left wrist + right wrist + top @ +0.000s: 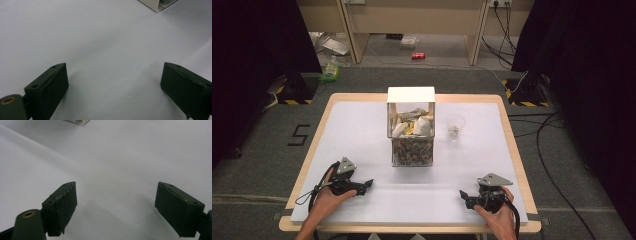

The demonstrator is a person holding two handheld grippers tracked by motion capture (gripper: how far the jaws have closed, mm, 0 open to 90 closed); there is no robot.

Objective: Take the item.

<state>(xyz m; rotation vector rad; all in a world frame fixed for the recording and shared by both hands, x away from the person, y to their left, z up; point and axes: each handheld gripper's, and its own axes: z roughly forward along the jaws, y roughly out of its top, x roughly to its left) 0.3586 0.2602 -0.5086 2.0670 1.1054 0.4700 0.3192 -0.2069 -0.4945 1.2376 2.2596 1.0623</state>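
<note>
Clear square-sided box [410, 131] — glossy plastic cup [455, 126]

One sign can be read: a black figure "5" [298, 135] marked on the grey floor [257, 150] at the left of the high view, just left of the table [312, 145]. The red can [418, 55] on the floor at top centre bears print too small to read.
</note>
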